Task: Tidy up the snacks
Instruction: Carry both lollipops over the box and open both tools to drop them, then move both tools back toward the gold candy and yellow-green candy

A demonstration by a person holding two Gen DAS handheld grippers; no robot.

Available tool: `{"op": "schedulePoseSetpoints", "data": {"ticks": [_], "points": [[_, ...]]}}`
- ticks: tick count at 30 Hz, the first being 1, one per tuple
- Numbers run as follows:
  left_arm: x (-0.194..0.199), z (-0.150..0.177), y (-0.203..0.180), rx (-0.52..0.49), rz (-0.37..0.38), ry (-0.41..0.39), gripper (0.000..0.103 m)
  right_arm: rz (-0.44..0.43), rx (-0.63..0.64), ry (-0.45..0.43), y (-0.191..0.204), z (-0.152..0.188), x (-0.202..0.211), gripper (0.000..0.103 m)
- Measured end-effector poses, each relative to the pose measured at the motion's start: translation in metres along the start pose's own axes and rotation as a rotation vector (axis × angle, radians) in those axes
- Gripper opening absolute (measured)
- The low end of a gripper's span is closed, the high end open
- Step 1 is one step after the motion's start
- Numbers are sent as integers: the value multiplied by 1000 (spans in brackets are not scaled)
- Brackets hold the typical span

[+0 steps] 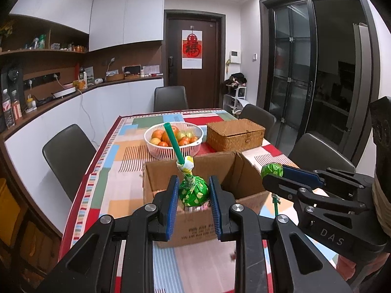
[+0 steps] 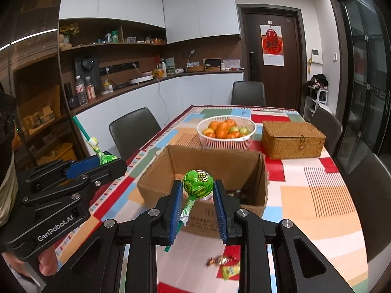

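Left wrist: two lollipops point(image 1: 193, 191), gripper-held

A green-wrapped lollipop point(image 2: 198, 183) is clamped between the blue pads of the right gripper point(image 2: 198, 204), its stick angled down and to the left. Just beyond the gripper an open cardboard box point(image 2: 215, 163) is seen on the bench point(image 2: 317, 195). To the gripper's left, the left gripper point(image 2: 107, 164) is closed on a second lollipop point(image 2: 106, 158). Below the gripper, two wrapped candies point(image 2: 223, 265) lie on the bench. Farther ahead stand a white fruit basket point(image 2: 226, 131) and a wicker box point(image 2: 293, 139).
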State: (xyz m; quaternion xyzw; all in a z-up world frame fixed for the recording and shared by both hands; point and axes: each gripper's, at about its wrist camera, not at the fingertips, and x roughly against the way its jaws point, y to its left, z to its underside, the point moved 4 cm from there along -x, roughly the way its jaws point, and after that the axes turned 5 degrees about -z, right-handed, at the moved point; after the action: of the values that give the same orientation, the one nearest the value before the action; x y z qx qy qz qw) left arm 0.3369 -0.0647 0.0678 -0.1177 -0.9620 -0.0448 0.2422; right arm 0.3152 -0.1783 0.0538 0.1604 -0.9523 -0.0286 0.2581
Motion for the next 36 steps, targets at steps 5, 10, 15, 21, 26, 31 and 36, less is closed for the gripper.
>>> {"op": "schedulePoseSetpoints", "data": {"ticks": [5,10,15,21,26,31,36], "points": [[-21,-13,5,30,4,9,25,6,-3,5,-8,-15,-16,27],[-47,-21,11,45,6,45,25,23,-4,18,-19,-29,-35,27],[-72,-23,13,44,4,85,25,22,1,47,-25,-36,-56,27],[-100,-25,20,48,-53,123,34,45,-12,78,-38,-38,-84,27],[-101,-23,23,30,-81,119,43,66,-39,85,-47,-37,-93,48],[-83,-19,23,44,-99,96,54,75,-38,70,-45,-35,-85,48],[-65,-9,19,24,-117,83,58,86,-5,48,-36,-27,-67,53]]}}
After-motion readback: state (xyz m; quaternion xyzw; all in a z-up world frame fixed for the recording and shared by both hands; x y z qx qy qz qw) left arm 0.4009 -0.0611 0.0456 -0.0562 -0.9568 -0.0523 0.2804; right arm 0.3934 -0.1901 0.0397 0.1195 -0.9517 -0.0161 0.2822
